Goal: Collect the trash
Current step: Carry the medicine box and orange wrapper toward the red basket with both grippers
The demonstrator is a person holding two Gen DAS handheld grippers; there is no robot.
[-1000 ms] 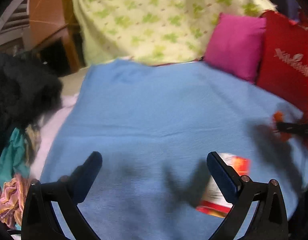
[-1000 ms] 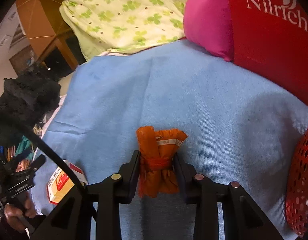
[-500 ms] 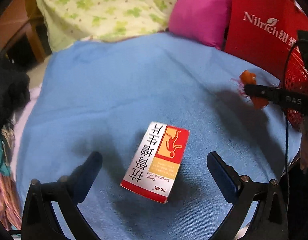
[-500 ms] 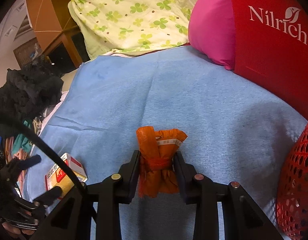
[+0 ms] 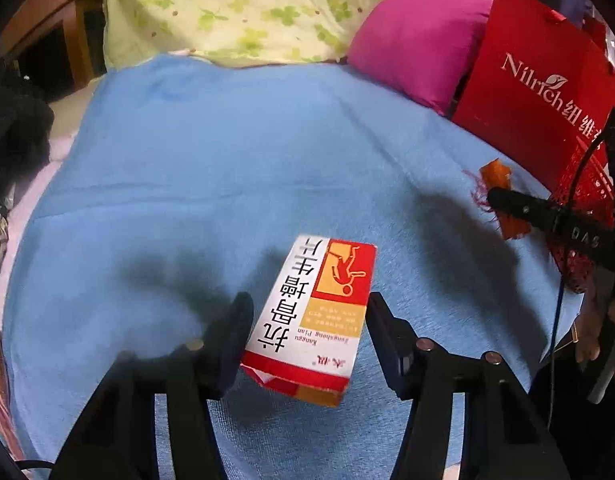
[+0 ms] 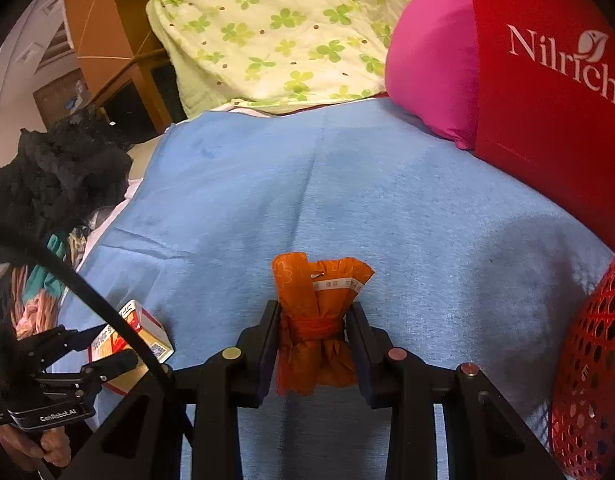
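A pile of dark clothing (image 6: 63, 168) and some coloured fabric (image 6: 39, 300) sit off the left edge of the bed, which is covered by a blue blanket (image 5: 227, 168). At the head of the bed lies a pale quilt with green clover print (image 5: 267, 8).

Near the foot edge of the blanket, left of centre, lies a red, white and yellow cardboard box (image 5: 311, 312) printed with Chinese characters and a red figure. The left tongs (image 5: 307, 320) straddle it, one finger on each side, and the jaws are closing; the left finger looks just at the box's edge while a gap shows on the right side, so the pads do not yet press it. In the right wrist view the same box (image 6: 147, 332) shows between the left tongs' (image 6: 103, 348) fingers, with a hand (image 6: 31, 446) gripping the handle below.

Further right, the right tongs (image 6: 313, 328) are clamped narrowly on a crumpled orange wrapper (image 6: 315, 320) tied around its middle, with a white label strip near the top. From the left wrist view this wrapper (image 5: 497, 176) sits toward the right edge of the blanket.

Beyond it, a magenta pillow (image 5: 415, 40) leans at the head-right corner, beside a red paper bag (image 6: 547, 100) lettered "Nilrich". A red mesh basket (image 6: 591, 360) stands at the right edge.
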